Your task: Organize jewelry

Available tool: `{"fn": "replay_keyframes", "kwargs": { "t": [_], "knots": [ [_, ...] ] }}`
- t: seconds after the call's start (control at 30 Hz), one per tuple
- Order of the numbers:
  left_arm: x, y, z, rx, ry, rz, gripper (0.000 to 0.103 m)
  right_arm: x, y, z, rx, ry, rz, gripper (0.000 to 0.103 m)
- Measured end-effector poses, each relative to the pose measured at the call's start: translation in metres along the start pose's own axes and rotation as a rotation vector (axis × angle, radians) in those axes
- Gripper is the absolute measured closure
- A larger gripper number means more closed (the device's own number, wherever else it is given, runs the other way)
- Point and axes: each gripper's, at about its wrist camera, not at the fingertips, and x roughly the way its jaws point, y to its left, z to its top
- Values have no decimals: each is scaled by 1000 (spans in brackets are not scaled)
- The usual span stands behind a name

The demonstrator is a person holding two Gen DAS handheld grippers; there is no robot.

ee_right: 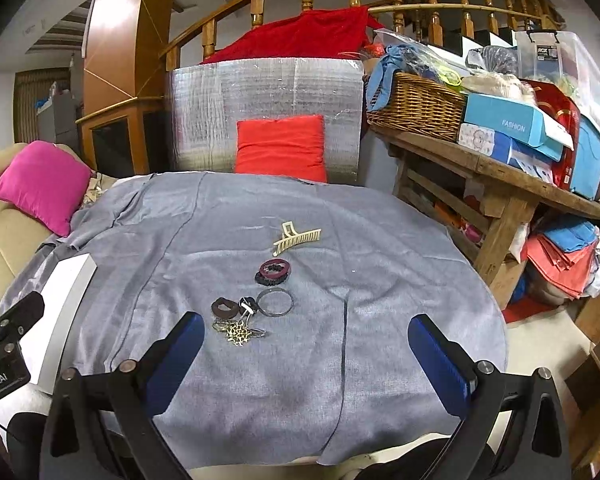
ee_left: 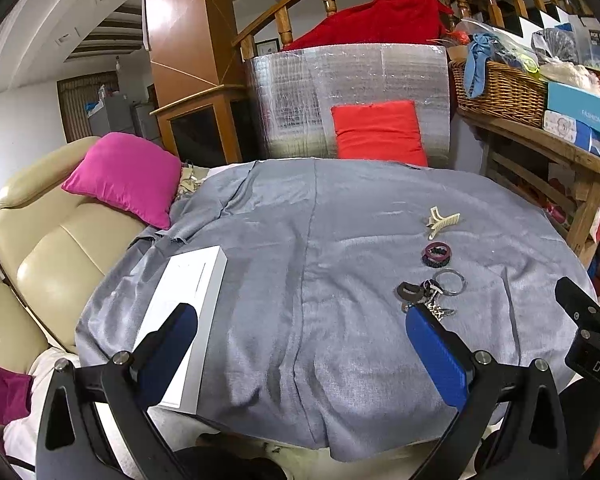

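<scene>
Looking through the left wrist camera, we see our left gripper (ee_left: 300,320) with its blue fingers (ee_left: 432,344) spread wide over a worktop draped in grey cloth (ee_left: 300,240). The left finger overlaps a white box (ee_left: 192,280), hiding its near end. The right fingertip covers part of a jewelry cluster (ee_left: 428,294), so we can only make out a thin metal bangle (ee_left: 452,280), a dark piece and something gold. Beyond it lie two stacked hair ties (ee_left: 437,254) and a cream claw clip (ee_left: 440,220). The other gripper's black body is cut off at the right edge.

In the right wrist view, our right gripper (ee_right: 306,340) also has its fingers (ee_right: 436,352) spread apart, holding nothing. Here the jewelry cluster (ee_right: 244,316) is unobstructed: a brown hair tie (ee_right: 225,307), the bangle (ee_right: 275,302) and a gold ornament (ee_right: 239,332) touch one another just ahead of the left finger. The stacked hair ties (ee_right: 274,272) and claw clip (ee_right: 296,236) sit farther on. Only a corner of the white box (ee_right: 68,280) shows at the left, with the left gripper's body before it.
</scene>
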Motion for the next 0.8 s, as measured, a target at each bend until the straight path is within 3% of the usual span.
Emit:
{"fn": "replay_keyframes", "kwargs": {
  "t": [0.8],
  "knots": [
    [3,3,-5,-4,3,-6,0,5,4,-2,18,30,20,0]
  ]
}}
